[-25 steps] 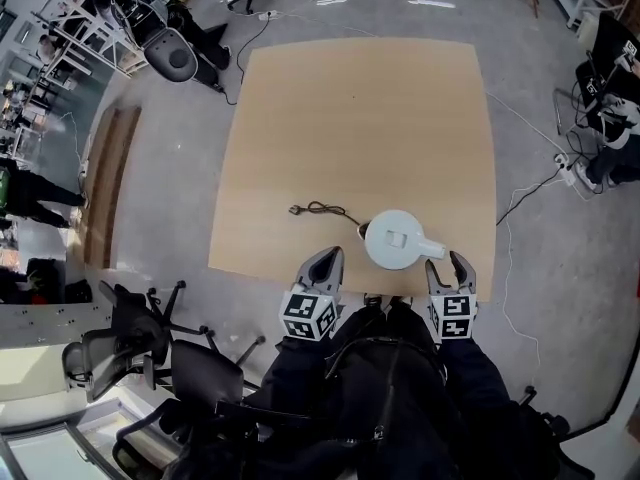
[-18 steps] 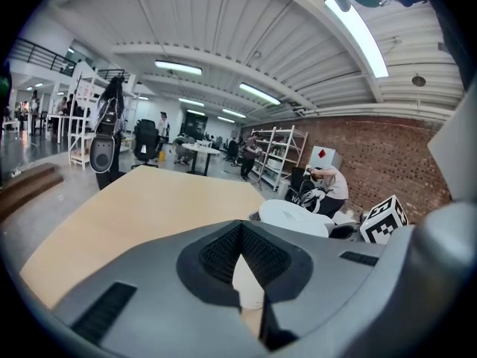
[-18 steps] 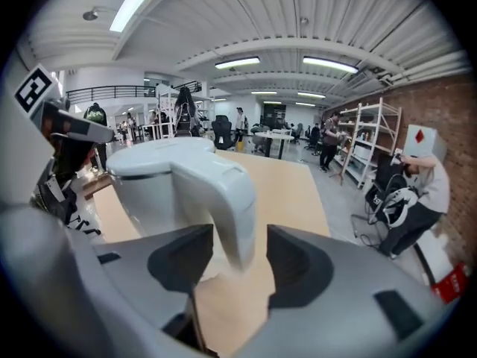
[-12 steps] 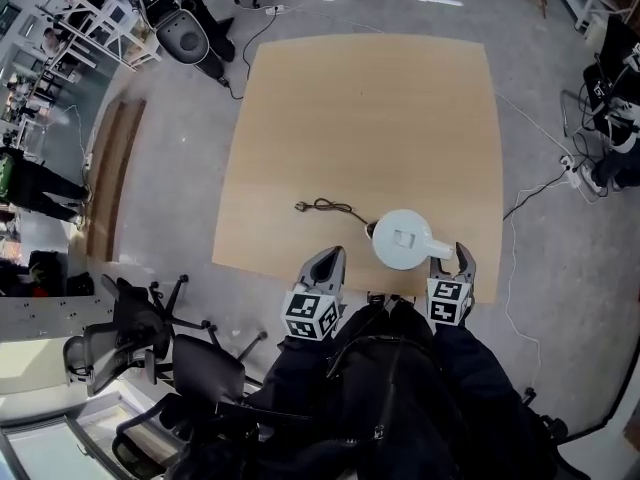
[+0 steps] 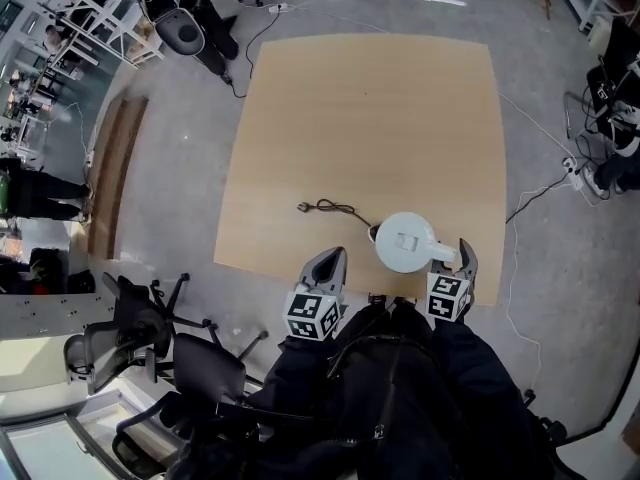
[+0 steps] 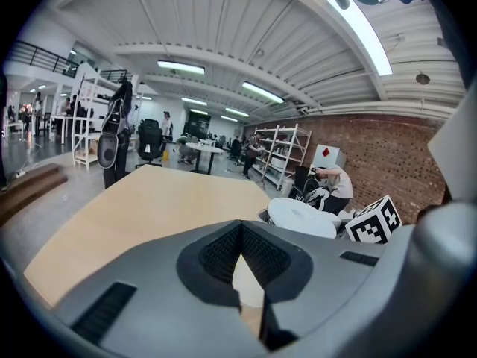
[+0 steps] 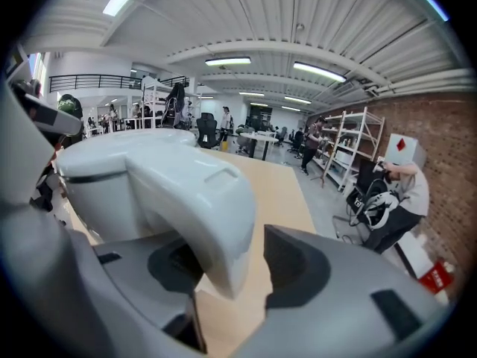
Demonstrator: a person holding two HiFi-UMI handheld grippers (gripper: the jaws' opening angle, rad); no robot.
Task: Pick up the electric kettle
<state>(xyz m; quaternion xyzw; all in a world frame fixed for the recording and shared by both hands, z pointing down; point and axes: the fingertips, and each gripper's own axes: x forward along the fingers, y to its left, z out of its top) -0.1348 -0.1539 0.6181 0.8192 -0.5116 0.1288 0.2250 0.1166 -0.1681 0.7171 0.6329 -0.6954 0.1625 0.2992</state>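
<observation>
The table (image 5: 370, 118) carries the kettle (image 5: 405, 243) close to its near edge. The kettle's handle (image 7: 201, 200) is straddled by the right tongs (image 5: 455, 257), spread apart and not clamped. The left tongs (image 5: 328, 261) are held clenched and empty nearby. A cord (image 5: 330, 206) is trailed leftward.

A wooden table (image 5: 370, 118) is set on a grey floor (image 5: 180, 208). Black chairs (image 5: 140, 333) are clustered off its near left corner; planks (image 5: 108, 183) are laid further left.

Kettle (image 5: 405, 241), cord (image 5: 330, 206) on table (image 5: 370, 118)
</observation>
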